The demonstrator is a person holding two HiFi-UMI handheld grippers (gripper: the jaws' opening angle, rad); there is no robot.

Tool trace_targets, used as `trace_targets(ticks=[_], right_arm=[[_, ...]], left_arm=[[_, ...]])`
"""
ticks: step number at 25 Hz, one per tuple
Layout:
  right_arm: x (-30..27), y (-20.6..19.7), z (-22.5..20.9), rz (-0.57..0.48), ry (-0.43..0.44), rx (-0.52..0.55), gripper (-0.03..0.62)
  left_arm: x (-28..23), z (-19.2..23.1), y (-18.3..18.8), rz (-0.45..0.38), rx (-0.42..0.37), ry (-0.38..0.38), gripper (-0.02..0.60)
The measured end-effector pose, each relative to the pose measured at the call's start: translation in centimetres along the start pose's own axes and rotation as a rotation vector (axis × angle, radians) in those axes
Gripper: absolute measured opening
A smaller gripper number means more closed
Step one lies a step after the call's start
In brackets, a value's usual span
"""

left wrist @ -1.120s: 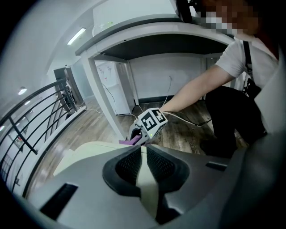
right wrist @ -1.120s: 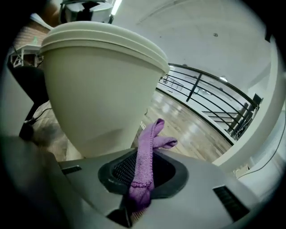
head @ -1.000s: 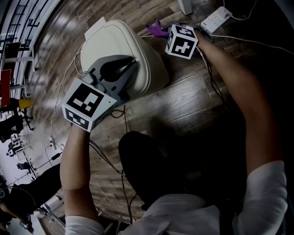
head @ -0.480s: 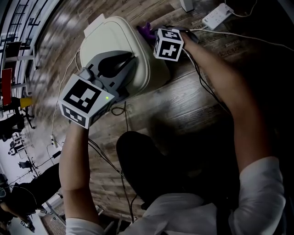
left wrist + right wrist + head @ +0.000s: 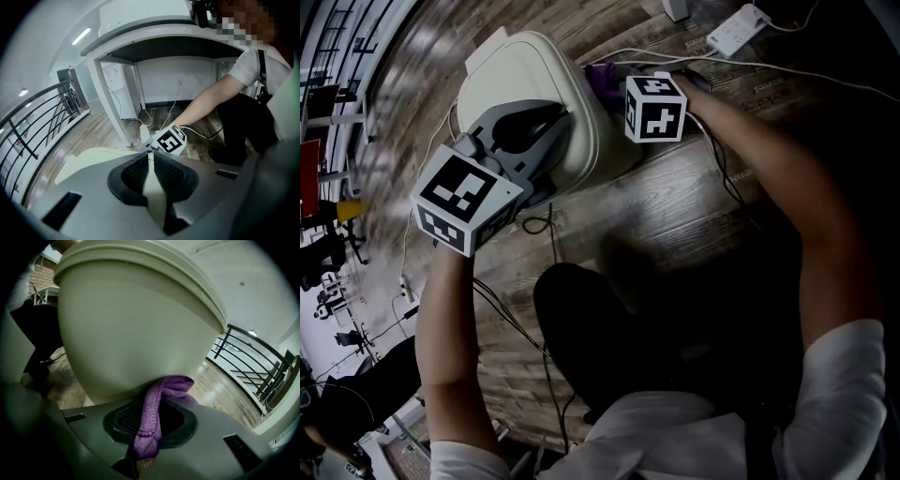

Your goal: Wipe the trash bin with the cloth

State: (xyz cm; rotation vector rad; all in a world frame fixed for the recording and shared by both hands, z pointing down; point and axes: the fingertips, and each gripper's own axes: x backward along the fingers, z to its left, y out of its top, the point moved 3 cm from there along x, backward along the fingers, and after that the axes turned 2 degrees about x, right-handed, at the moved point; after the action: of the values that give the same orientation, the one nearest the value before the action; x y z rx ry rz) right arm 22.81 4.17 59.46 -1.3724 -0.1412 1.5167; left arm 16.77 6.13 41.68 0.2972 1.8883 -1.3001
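A cream trash bin [image 5: 525, 80] with a closed lid stands on the wood floor. My left gripper [image 5: 567, 120] lies on top of the lid, jaws shut with nothing between them; in the left gripper view its fingertips [image 5: 149, 152] meet over the pale lid [image 5: 89, 157]. My right gripper [image 5: 619, 86] is shut on a purple cloth [image 5: 602, 80] at the bin's right side. In the right gripper view the cloth [image 5: 152, 418] hangs between the jaws and its bunched end presses against the bin's rounded wall [image 5: 136, 324].
A white power strip [image 5: 733, 33] and cables [image 5: 722, 178] lie on the floor right of the bin. More cables [image 5: 548, 225] trail near the bin's front. A white table leg [image 5: 108, 103] and a black railing [image 5: 33, 136] stand beyond the bin.
My right gripper has carried the purple cloth leftward up against the bin's side and rolled a little. The left gripper has stayed on the lid.
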Motion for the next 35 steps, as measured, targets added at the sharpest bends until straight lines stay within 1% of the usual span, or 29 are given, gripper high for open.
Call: trace_targets(ticks=[6,11,15,20,22,24,26,28,29,32,35], right_arm=[[2.0,0.0,4.2,-0.019,0.154,0.035,0.067],[3.6,0.3,7.7,-0.023,0.350,0.012,0.067],[4.0,0.4,11.6,-0.010,0.510,0.013,0.067],[4.2,0.7,15.1,-0.011,0.646,0.000,0.067],[4.7,0.7,16.2,-0.011,0.725,0.003,0.067],[5.1,0.4,17.0,0.006,0.798,0.009,0.067],[5.3,-0.6,17.1,0.046,0.849,0.008,0.067],[5.0,-2.3,16.2,0.101,0.850,-0.008,0.067],[4.6,-3.3,15.4,0.131,0.826,-0.020,0.067],[3.2,-6.6,11.6,0.205,0.692,-0.067,0.067],[1.9,-9.0,7.3,0.225,0.522,-0.148,0.067]], left_arm=[[-0.1,0.1,-0.1,0.002,0.015,-0.002,0.038],[-0.1,0.1,-0.1,0.006,0.015,-0.013,0.038],[-0.1,0.1,0.0,0.007,0.018,-0.019,0.038],[-0.1,0.1,0.1,0.002,0.013,-0.018,0.038],[-0.1,0.1,0.1,-0.002,0.006,-0.014,0.038],[-0.1,0.1,0.1,-0.004,-0.002,-0.008,0.038],[-0.1,0.0,0.1,-0.004,-0.007,-0.004,0.038],[-0.2,0.0,0.2,-0.003,-0.009,-0.004,0.037],[-0.2,0.0,0.2,-0.003,-0.009,-0.004,0.037],[-0.3,0.0,0.2,-0.004,-0.010,0.000,0.038],[-0.3,0.0,0.3,-0.001,-0.006,-0.004,0.038]])
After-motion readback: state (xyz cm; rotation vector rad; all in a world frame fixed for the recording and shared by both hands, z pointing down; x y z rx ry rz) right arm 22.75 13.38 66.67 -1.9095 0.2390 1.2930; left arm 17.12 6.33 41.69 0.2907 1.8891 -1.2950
